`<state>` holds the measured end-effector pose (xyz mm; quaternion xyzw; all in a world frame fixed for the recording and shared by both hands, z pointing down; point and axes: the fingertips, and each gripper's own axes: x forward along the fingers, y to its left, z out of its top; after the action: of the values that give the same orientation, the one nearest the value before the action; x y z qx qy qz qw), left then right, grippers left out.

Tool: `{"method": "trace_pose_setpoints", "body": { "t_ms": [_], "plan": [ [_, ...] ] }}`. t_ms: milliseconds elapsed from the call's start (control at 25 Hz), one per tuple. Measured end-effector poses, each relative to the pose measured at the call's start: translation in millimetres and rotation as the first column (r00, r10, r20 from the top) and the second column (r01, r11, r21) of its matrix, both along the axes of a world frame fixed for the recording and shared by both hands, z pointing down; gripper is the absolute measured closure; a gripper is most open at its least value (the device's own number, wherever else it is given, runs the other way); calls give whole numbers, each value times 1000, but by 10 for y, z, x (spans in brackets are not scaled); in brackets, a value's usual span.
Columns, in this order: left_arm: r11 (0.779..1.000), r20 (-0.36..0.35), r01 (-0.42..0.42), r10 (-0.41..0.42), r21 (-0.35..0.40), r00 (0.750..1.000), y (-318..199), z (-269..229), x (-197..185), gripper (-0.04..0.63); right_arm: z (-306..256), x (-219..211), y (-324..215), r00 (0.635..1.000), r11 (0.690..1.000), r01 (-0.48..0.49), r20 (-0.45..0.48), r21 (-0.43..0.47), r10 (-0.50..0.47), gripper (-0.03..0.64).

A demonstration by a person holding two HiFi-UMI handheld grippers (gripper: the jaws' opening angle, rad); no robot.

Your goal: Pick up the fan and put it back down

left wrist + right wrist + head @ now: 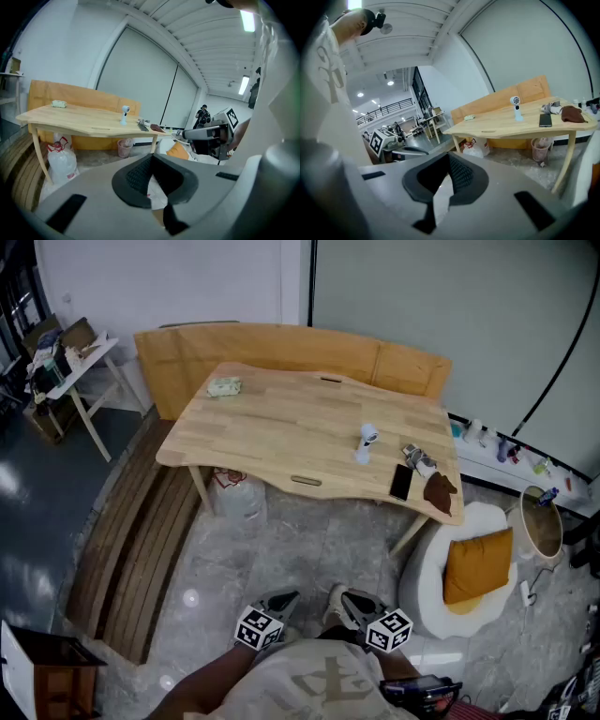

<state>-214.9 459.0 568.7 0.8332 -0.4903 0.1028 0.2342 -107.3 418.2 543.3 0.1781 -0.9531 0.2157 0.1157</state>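
A small white fan (367,442) stands upright on the wooden table (281,427), towards its right side. It also shows far off in the left gripper view as the fan (124,114) and in the right gripper view as the fan (515,107). Both grippers are held low, close to the person's body and well short of the table. My left gripper (284,599) is shut and empty, its pads (140,173) meeting at the tip. My right gripper (339,599) is likewise shut with nothing in it, its pads (461,176) touching.
On the table lie a black phone (401,482), a brown cloth (438,491), a grey item (418,459) and a green pack (224,387). A wooden bench (281,352) wraps behind it. A white seat with an orange cushion (478,564) stands at right, a bag (234,493) under the table.
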Motion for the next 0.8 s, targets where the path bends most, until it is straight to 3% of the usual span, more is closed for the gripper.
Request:
{"method": "trace_pose_setpoints", "body": {
  "t_ms": [280, 480, 800],
  "plan": [
    [1000, 11, 12, -12, 9, 1000, 24, 30, -101, 584, -30, -121, 0, 1000, 999, 18, 15, 32, -19, 603],
    [1000, 18, 23, -23, 20, 1000, 2, -30, -155, 584, -141, -137, -30, 997, 999, 0, 73, 36, -2, 603],
    [998, 22, 67, -68, 21, 997, 92, -14, -304, 584, -89, -278, -32, 999, 999, 28, 40, 40, -30, 603]
  ]
}}
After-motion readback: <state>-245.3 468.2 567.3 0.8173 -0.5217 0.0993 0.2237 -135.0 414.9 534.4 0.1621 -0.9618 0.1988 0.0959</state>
